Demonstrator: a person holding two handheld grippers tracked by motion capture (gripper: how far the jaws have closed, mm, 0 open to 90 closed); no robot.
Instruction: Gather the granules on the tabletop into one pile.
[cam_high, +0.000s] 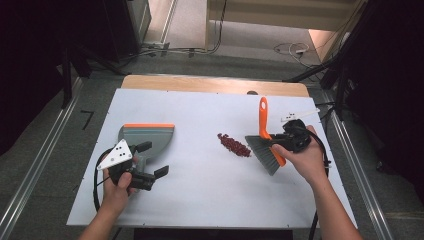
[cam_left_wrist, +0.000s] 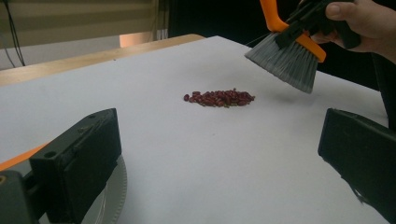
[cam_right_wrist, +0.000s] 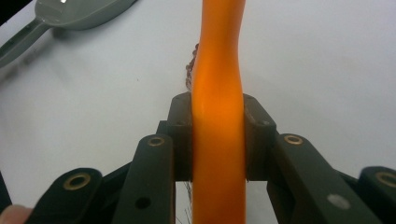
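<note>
**Brush over the beans, dustpan waiting**

Nearest us, our left gripper (cam_high: 150, 176) rests with its fingers (cam_left_wrist: 77, 170) spread and holding nothing, just beside the grey dustpan (cam_high: 147, 137). Our right gripper (cam_high: 287, 141) has its fingers (cam_right_wrist: 180, 140) pinching the orange handle of the brush (cam_high: 266, 142), bristles hanging just right of the red beans (cam_high: 233, 145) piled mid-tabletop (cam_high: 200, 195). We judge a hard sweep could scatter beans, since the dustpan lies well apart.
</note>
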